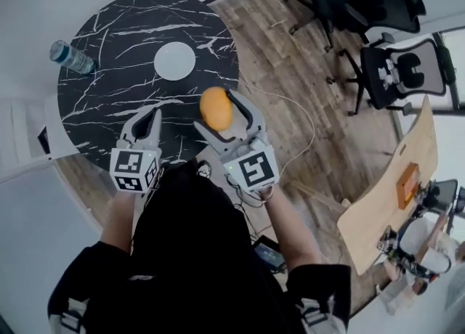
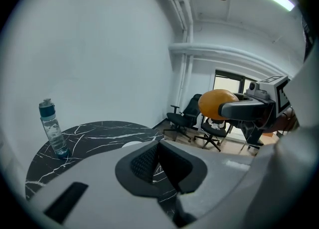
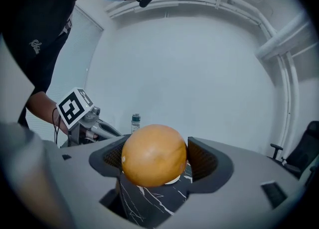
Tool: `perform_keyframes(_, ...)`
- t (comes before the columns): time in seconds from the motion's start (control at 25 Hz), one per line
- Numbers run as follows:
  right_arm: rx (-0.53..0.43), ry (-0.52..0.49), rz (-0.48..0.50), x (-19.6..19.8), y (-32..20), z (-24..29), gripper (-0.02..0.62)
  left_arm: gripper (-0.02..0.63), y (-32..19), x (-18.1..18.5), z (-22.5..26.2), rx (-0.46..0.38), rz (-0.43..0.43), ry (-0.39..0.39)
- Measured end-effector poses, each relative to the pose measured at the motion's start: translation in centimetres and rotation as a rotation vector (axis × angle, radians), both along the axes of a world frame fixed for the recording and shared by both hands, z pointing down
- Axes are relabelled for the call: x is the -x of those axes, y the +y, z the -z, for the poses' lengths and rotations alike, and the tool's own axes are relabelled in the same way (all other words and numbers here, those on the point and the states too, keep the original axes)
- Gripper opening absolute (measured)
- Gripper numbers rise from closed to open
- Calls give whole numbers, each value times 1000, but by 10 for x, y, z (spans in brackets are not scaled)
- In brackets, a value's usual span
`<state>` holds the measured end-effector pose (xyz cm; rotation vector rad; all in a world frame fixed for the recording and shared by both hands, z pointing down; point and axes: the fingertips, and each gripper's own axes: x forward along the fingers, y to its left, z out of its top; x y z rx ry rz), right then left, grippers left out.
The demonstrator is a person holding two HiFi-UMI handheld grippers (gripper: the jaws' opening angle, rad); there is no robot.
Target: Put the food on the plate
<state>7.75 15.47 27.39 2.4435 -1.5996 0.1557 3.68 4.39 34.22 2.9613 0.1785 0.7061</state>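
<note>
Two grippers hang over the worktop's near edge: the right gripper grasps the orange in its jaws, the left gripper has its jaws clenched on nothing, and the plate lies mid-worktop.

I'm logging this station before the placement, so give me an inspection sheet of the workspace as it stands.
Surface: round black marble table.
Job's things: orange held over the table's near side; white plate, empty, at centre.
Clutter: water bottle upright near the rim.
Tools: left tool shut, empty; right tool shut on the orange.
Cables: pale cable across the wooden floor.
Surroundings: two office chairs, wooden desk.
</note>
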Motion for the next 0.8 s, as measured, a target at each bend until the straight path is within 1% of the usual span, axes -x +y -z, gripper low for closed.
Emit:
perform_keyframes(0.2,75,2,69,-27,-41,-7,342,0,-40,-20,-18,49,55,-9)
perform_keyframes(0.36,133,35,146,-43,-70,-10,342,0,-61,-30,-26,77,106,-6)
perform_keyframes(0.44,147,51,182,-51,-84,-11,342,0,-68,-33,-30,87,136,-9)
perform_keyframes(0.56,154,41,241,-67,-103,-16,341,0,-78,-38,-36,104,199,-17)
perform_keyframes(0.8,201,46,399,-91,-137,-40,342,0,-97,-51,-59,117,325,-51)
